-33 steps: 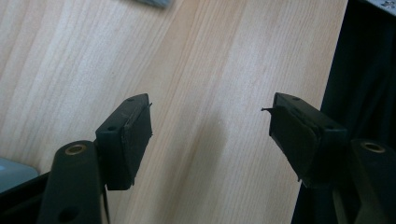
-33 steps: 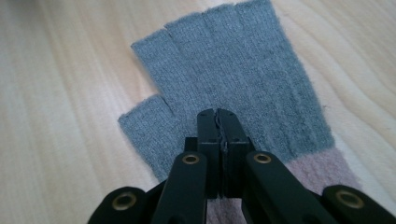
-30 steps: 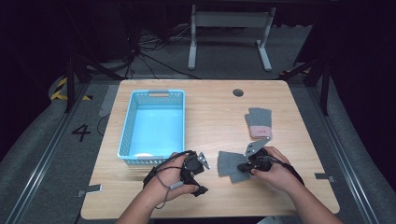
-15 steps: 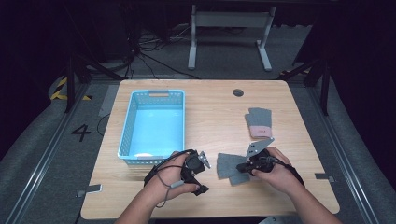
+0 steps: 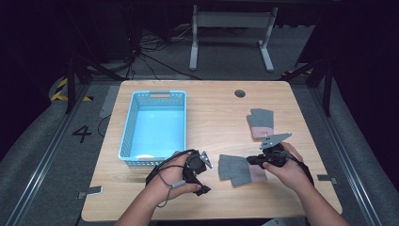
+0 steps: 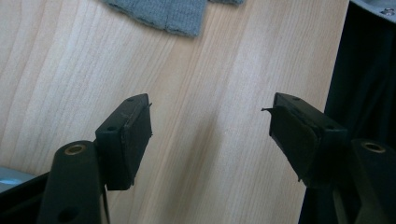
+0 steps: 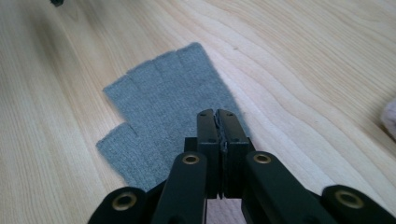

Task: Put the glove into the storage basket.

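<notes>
A grey glove (image 5: 235, 169) with a pink cuff lies flat near the table's front edge; its fingers spread below my jaws in the right gripper view (image 7: 163, 112). My right gripper (image 5: 249, 160) hangs just over its cuff end, jaws shut together with nothing visible between them (image 7: 217, 115). A second grey glove (image 5: 260, 123) with a pink cuff lies farther back on the right. My left gripper (image 5: 206, 175) rests on the wood to the left of the near glove, jaws open and empty (image 6: 210, 126). An edge of the near glove (image 6: 163, 14) shows beyond them.
A light blue plastic basket (image 5: 126, 136) stands at the left of the table, just behind my left hand. A small round hole (image 5: 240, 93) sits near the table's far edge. The table's front edge drops off close to my left gripper.
My right gripper has lifted a little above the near glove, jaws still shut. The glove lies where it was. The left gripper has not moved.
</notes>
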A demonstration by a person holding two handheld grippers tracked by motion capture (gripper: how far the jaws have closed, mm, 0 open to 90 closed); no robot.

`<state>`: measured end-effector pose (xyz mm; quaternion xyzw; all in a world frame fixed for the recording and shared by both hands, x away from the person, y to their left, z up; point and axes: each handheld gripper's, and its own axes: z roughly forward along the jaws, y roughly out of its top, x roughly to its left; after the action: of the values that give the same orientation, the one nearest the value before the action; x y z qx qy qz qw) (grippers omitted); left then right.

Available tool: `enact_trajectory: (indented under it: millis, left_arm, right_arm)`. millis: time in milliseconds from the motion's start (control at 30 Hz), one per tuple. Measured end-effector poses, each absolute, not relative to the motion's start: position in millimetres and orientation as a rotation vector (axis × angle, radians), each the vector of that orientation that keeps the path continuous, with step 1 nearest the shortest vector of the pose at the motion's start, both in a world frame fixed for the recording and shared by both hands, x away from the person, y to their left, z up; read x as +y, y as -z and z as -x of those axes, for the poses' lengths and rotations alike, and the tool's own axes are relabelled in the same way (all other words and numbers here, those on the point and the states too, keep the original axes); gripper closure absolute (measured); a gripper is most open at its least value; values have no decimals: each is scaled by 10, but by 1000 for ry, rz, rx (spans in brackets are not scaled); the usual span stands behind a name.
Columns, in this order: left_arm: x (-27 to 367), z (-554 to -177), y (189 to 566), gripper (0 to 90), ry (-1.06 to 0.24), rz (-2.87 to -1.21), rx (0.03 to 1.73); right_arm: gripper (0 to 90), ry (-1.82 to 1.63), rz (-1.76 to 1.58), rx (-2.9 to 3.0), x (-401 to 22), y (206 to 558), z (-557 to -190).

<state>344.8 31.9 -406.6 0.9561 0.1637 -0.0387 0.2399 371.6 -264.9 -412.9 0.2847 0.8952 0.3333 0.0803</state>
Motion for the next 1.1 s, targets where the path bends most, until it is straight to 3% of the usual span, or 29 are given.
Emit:
enact_trajectory:
  millis: [633, 1100]
  left_arm:
    - [392, -3449, 3984, 299, 76, -2607, 462]
    - [428, -3458, 3955, 297, 63, -2598, 465]
  right_arm:
    - [900, -879, -1021, 2609, -2710, 3962, -4234]
    - [900, -795, -1112, 2564, -2654, 4166, -4698]
